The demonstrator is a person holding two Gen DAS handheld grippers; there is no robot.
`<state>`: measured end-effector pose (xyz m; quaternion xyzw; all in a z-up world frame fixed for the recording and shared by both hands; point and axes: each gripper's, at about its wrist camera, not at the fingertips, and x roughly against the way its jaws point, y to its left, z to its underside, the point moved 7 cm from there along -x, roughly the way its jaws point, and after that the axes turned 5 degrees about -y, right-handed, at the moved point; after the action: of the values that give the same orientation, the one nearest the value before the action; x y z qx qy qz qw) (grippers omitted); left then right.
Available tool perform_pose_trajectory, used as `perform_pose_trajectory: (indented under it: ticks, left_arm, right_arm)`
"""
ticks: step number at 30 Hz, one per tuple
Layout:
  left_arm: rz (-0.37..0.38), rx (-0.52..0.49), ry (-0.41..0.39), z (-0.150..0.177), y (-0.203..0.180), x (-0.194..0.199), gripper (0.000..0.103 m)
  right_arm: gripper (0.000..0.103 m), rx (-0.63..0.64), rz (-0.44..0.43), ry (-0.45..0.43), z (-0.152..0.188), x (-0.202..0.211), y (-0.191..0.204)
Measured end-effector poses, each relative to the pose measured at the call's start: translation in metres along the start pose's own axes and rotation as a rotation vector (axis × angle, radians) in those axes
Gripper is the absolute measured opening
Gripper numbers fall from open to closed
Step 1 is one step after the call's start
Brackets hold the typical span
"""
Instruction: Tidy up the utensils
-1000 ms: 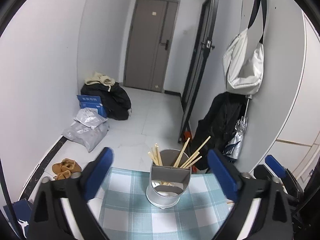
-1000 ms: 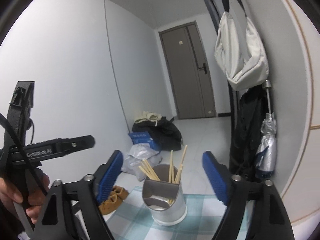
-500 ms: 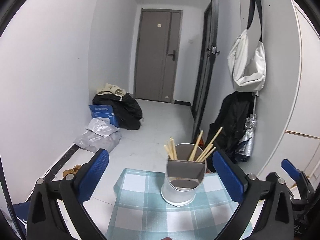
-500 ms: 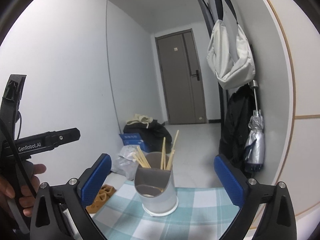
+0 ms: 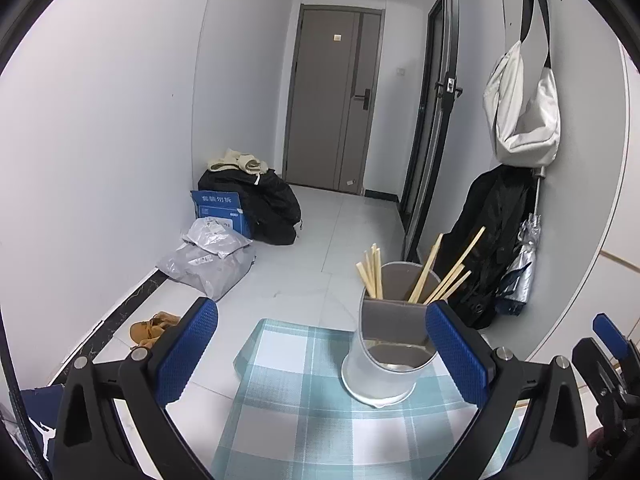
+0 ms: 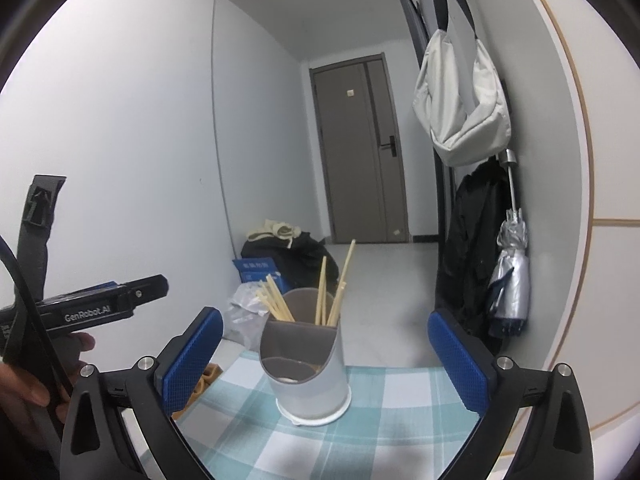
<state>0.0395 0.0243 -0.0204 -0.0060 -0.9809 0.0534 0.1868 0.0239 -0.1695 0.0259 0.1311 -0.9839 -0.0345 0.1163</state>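
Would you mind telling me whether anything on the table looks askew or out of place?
The chopsticks in the gray utensil holder splay untidily: some lean left, others right, all in the rear compartment. The lower front compartment looks nearly empty. The holder itself stands upright on the checked tablecloth, and nothing is spilled.

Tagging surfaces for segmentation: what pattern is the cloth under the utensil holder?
Light teal-and-white check tablecloth; clearest in the left wrist view.
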Motion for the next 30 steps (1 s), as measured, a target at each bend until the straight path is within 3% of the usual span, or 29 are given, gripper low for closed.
perform_pose_trajectory:
  ticks: [11, 22, 30]
  left_arm:
    - [-0.015, 0.019, 0.038, 0.012, 0.011, -0.017, 0.102]
    - [-0.027, 0.079, 0.065, 0.016, 0.023, -0.022, 0.102]
    - [-0.031, 0.067, 0.05, 0.015, 0.023, -0.018, 0.102]
  right_arm:
    - [0.103, -0.034, 0.036, 0.076, 0.023, -0.017, -0.008]
    - [0.103, -0.028, 0.053, 0.095, 0.028, -0.022, -0.007]
    - [0.103, -0.002, 0.055, 0.097, 0.03, -0.022, -0.002]
